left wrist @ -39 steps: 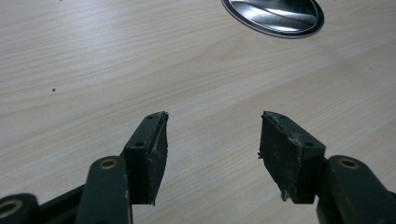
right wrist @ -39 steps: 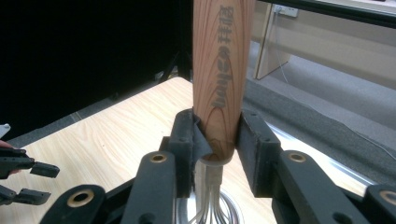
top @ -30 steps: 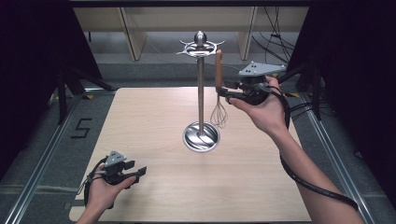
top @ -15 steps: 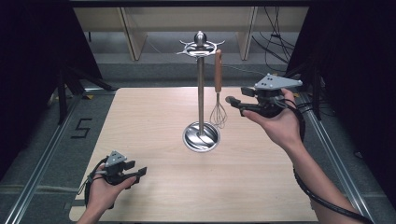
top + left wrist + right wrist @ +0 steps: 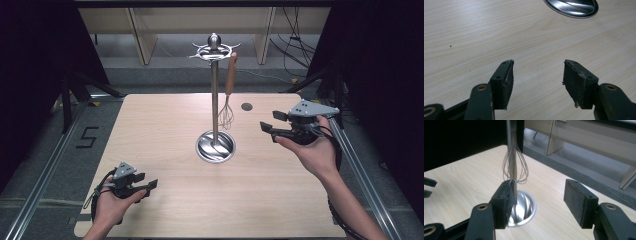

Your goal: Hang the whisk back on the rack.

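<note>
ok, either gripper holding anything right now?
No. Left gripper and right gripper are both open and empty; the whisk hangs from the stand.

Two bare forearms and hands, with no sleeves visible. Each hand holds a black two-jaw tool. The left gripper [image 5: 147,185] has a black body, a small grey three-cornered plate on top, and a black cable looping beside the wrist. The right gripper [image 5: 267,124] has a larger grey three-cornered plate and a black cable trailing along the forearm. Up close, the left gripper [image 5: 537,82] has flat black block-shaped pads [image 5: 579,83] with worn, frayed edges, small screw holes, and brass-coloured rivets at the arm joints. The right gripper [image 5: 539,202] is built the same way.
</note>
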A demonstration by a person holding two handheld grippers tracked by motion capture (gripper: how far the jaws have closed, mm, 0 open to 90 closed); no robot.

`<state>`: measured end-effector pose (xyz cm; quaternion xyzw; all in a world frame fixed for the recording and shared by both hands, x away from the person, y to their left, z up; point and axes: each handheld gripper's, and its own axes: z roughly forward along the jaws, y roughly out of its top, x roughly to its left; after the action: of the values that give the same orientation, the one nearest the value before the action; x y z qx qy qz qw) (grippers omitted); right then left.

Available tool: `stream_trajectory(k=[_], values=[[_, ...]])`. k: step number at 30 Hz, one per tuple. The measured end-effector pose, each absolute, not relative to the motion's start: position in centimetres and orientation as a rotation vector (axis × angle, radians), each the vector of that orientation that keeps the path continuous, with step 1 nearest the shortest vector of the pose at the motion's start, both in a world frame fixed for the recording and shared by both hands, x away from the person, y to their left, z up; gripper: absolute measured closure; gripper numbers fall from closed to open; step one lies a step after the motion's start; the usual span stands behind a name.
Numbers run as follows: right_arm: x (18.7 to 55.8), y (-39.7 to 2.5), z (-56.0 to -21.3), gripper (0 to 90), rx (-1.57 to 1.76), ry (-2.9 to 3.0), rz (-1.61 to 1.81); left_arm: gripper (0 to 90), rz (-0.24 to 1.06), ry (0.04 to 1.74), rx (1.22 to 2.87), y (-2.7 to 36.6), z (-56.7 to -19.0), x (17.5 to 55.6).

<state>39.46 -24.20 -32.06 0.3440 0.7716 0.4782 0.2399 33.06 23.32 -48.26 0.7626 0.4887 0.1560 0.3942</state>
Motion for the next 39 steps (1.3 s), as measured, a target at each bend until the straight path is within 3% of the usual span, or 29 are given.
stream_trajectory(k=[22, 39], values=[[37.3, -29.7, -39.5, 41.7, 1.124, 2.115, 1.207, 40.6, 0.407, 1.234, 1.943, 23.2, -48.4, 33.0], [37.0, -31.5, -45.0, 40.4, 1.303, 2.142, 1.121, 40.3, 0.388, 1.241, 1.919, 23.2, -48.3, 33.1]])
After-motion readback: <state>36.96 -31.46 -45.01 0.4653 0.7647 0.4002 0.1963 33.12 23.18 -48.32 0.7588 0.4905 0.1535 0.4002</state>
